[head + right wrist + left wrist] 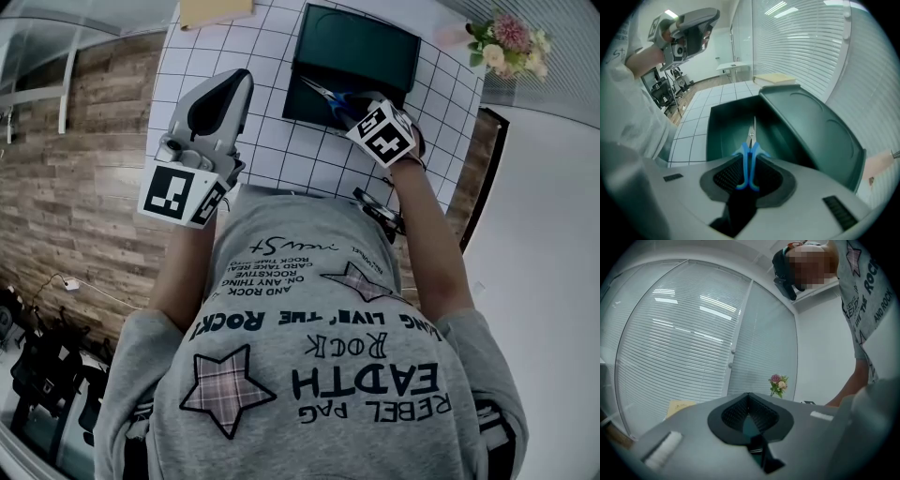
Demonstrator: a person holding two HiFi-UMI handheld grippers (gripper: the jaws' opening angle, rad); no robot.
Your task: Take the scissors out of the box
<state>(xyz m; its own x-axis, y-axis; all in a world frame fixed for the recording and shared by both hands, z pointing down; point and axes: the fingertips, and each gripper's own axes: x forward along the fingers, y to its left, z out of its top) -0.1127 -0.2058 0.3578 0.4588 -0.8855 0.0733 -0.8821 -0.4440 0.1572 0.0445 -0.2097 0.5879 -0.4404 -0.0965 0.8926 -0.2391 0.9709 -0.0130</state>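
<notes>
The dark green box point(302, 105) lies on the gridded white table with its lid point(361, 45) swung back. In the right gripper view the lid point(811, 126) stands to the right of the open tray point(722, 129). The blue-handled scissors point(750, 154) point blade first into the tray, and their steel blades point(319, 91) show over the box's near edge. My right gripper point(354, 111) tilts down over the box, shut on the blue handles. My left gripper point(234, 82) hovers level over the table left of the box, jaws together and holding nothing.
A small bunch of flowers point(506, 42) stands at the table's far right corner. A yellow pad point(214, 11) lies at the far edge. The table point(272, 141) ends just before the person's body, with wooden floor to the left. Window blinds point(693, 333) lie behind.
</notes>
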